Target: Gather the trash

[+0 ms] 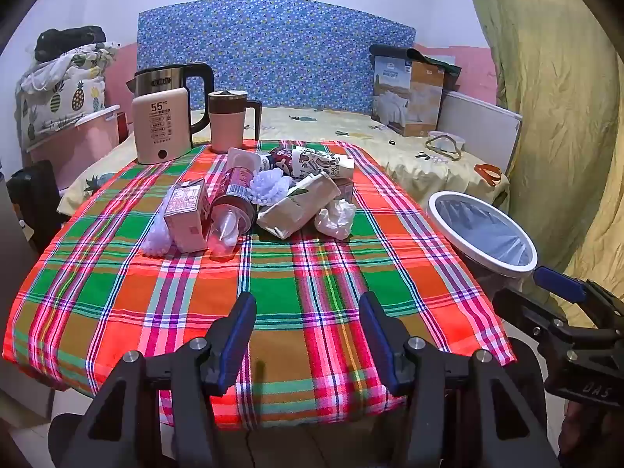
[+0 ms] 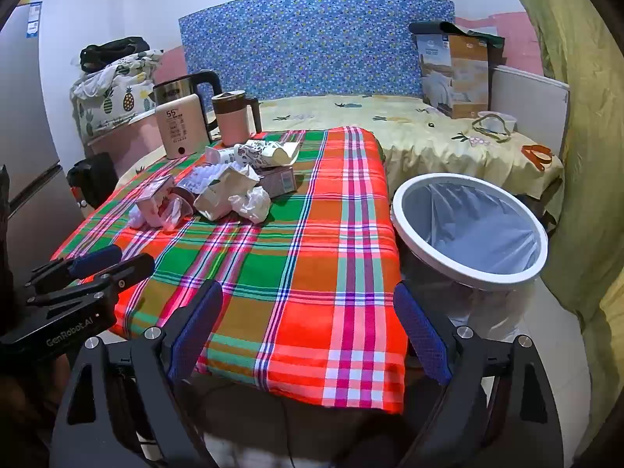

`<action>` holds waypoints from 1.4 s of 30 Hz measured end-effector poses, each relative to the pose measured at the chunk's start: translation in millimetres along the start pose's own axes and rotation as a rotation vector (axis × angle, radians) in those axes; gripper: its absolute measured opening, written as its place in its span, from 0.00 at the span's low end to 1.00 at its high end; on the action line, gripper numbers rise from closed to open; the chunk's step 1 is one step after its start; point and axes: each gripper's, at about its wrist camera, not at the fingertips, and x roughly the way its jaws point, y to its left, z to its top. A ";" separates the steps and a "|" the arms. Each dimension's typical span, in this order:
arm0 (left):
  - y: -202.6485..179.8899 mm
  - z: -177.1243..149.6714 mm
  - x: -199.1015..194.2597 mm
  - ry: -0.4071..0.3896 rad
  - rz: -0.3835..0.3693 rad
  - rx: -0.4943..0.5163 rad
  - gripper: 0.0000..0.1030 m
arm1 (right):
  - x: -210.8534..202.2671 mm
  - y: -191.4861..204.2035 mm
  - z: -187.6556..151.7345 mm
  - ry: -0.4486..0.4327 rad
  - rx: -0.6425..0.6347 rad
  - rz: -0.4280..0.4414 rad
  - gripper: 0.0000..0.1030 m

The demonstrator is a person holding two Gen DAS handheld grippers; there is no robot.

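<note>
With the left gripper (image 1: 308,335) and right gripper (image 2: 308,327) both released and empty, collection has not begun; next, reach the crumpled white paper wad (image 1: 336,218) at frame centre on the plaid-covered bench (image 1: 273,292) and grasp it.

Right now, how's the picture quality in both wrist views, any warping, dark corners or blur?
Left wrist view: strong fisheye bending of the plaid tablecloth, dark rounded corners, trash pile sharp. Right wrist view: the same bending, the trash bin rim stretched oval, corners dark, the colours oversaturated, no motion blur.
</note>
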 end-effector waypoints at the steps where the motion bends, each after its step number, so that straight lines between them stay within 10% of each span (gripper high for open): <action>1: 0.0 -0.1 -0.1 -0.004 -0.001 0.000 0.53 | 0.1 -0.3 0.0 0.002 0.003 0.000 0.87; 42: -0.8 2.3 -8.0 -0.021 -0.006 -0.002 0.53 | -3.3 3.0 1.2 -0.010 -0.004 0.000 0.87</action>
